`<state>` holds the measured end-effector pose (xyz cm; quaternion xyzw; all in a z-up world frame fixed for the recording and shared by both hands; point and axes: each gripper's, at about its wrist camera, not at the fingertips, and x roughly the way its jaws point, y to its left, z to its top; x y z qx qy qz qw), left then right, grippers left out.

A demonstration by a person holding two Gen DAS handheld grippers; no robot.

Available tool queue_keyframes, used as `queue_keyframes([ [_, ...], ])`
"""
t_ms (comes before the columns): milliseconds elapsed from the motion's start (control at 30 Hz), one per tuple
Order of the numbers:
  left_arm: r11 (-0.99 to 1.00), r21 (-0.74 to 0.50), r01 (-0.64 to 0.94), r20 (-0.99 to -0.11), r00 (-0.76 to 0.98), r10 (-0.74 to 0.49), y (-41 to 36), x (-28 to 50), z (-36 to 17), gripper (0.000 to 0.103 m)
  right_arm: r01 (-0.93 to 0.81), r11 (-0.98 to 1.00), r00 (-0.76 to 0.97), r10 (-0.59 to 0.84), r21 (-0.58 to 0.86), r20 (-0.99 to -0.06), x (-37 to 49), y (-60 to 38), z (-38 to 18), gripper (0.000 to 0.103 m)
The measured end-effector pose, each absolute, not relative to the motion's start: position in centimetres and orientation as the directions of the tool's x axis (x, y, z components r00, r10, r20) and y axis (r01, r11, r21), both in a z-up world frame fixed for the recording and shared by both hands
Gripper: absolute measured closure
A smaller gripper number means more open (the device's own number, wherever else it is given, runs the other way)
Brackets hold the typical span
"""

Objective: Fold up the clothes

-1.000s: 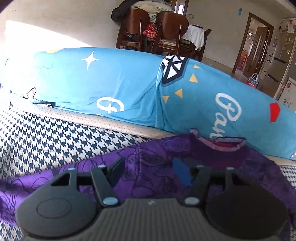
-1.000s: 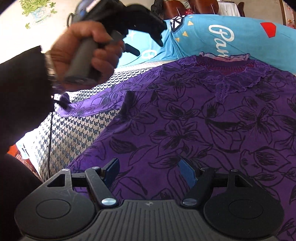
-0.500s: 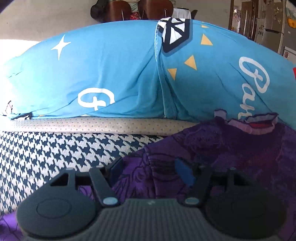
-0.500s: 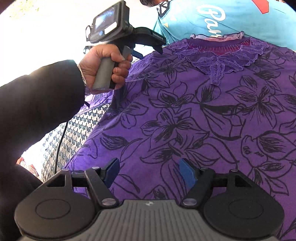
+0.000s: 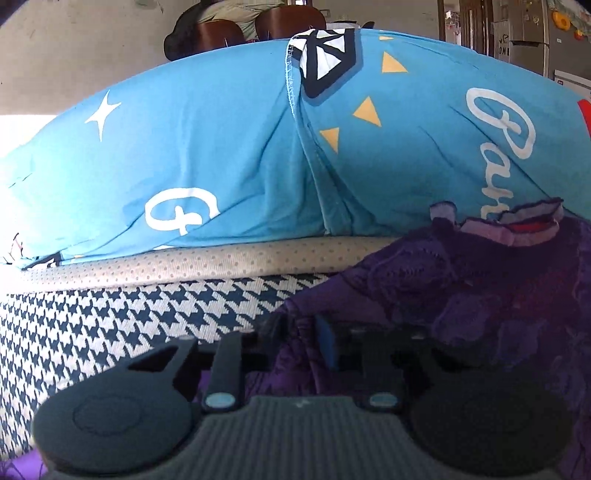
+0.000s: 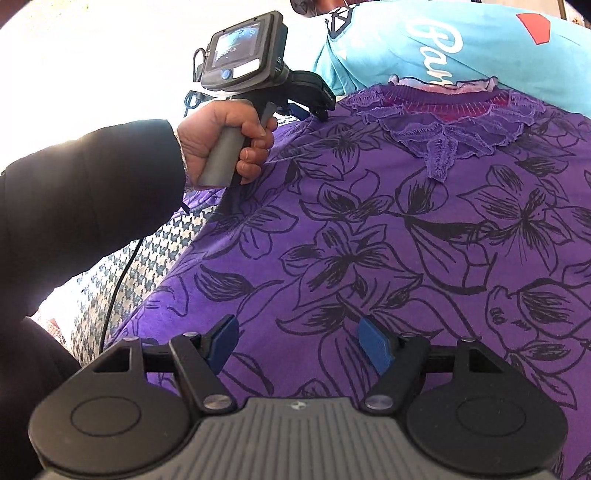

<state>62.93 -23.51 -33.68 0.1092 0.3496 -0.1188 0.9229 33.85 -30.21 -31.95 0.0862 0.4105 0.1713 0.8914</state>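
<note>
A purple floral shirt [image 6: 388, 229] with a lace collar lies spread on a houndstooth-covered surface [image 5: 110, 325]. In the left wrist view my left gripper [image 5: 301, 338] is shut on a bunched fold of the purple shirt [image 5: 480, 295] at its left shoulder edge. The right wrist view shows that left gripper [image 6: 306, 110] held by a hand [image 6: 225, 144] at the shirt's shoulder. My right gripper [image 6: 299, 339] hovers over the shirt's lower front, jaws apart, with nothing between the blue pads [image 6: 375, 343].
A blue printed pillow or bedding [image 5: 258, 147] lies just behind the shirt's collar. Wooden chairs [image 5: 240, 33] and a fridge [image 5: 546, 40] stand far back. A dark sleeve [image 6: 81, 192] and a cable [image 6: 118, 280] are at the left.
The left gripper came down onto the shirt's shoulder edge and shut on a fold of cloth. The right gripper stayed in place, open.
</note>
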Motion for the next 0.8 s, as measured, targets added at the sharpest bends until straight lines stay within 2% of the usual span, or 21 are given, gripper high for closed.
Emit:
queue_keyframes([
  [367, 0.929, 0.303, 0.212, -0.592, 0.806, 0.009, -25.5, 64.0, -34.7, 0.088, -0.232, 0.924, 0.607, 0.381, 0.303, -0.697, 34.0, -30.3, -32.0, 0.031],
  [533, 0.935, 0.313, 0.164, -0.569, 0.821, 0.047, -24.9, 65.1, -35.3, 0.083, -0.227, 0.922, 0.607, 0.386, 0.314, -0.695, 34.2, -30.7, -32.0, 0.031],
  [600, 0.937, 0.335, 0.097, -0.562, 0.819, 0.116, -24.5, 65.6, -35.4, 0.084, -0.225, 0.922, 0.606, 0.386, 0.316, -0.695, 34.1, -30.9, -31.9, 0.031],
  [667, 0.96, 0.278, 0.039, -0.586, 0.798, 0.138, -23.0, 66.5, -35.2, 0.084, -0.22, 0.924, 0.609, 0.381, 0.313, -0.696, 34.0, -31.1, -31.8, 0.031],
  [733, 0.966, 0.256, 0.038, -0.597, 0.792, 0.127, -22.3, 66.7, -34.9, 0.083, -0.209, 0.927, 0.615, 0.372, 0.311, -0.696, 34.0, -31.4, -31.6, 0.031],
  [800, 0.957, 0.287, 0.049, -0.594, 0.792, 0.138, -22.6, 66.2, -34.7, 0.083, -0.196, 0.93, 0.622, 0.363, 0.311, -0.694, 34.0, -31.8, -31.5, 0.031],
])
